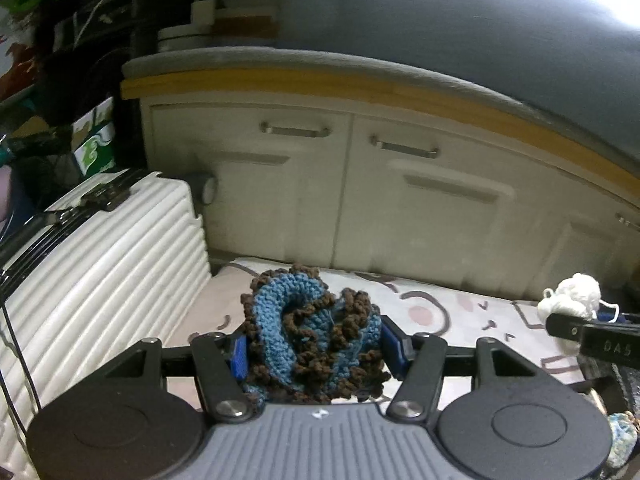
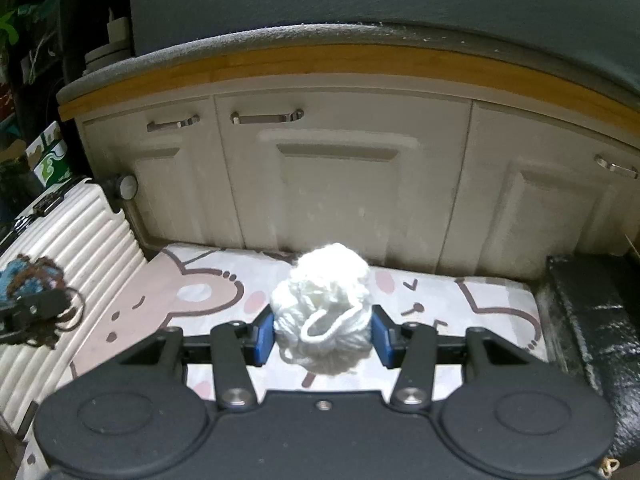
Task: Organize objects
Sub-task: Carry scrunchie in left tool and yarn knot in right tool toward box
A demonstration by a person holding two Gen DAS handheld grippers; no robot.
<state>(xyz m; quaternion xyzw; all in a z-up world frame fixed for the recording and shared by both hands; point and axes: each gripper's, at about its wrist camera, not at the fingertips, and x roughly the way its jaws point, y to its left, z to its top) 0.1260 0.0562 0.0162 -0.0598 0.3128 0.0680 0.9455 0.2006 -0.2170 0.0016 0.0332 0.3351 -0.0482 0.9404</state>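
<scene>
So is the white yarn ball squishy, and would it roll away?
Probably squishy: the white yarn ball looks soft and loosely wound between the right claw pads. Likely light. It might roll a little, but its loose loop could snag or unwind.

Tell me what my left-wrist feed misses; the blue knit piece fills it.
Observer: The right gripper has its jaws closed on a white yarn ball, held up off the mat.
Operator: Say what is right of that mat.
Observer: A black block stands along its right edge.
Operator: Check the cabinet beyond my frame.
Observer: It has a third door with a handle on the far right.
</scene>
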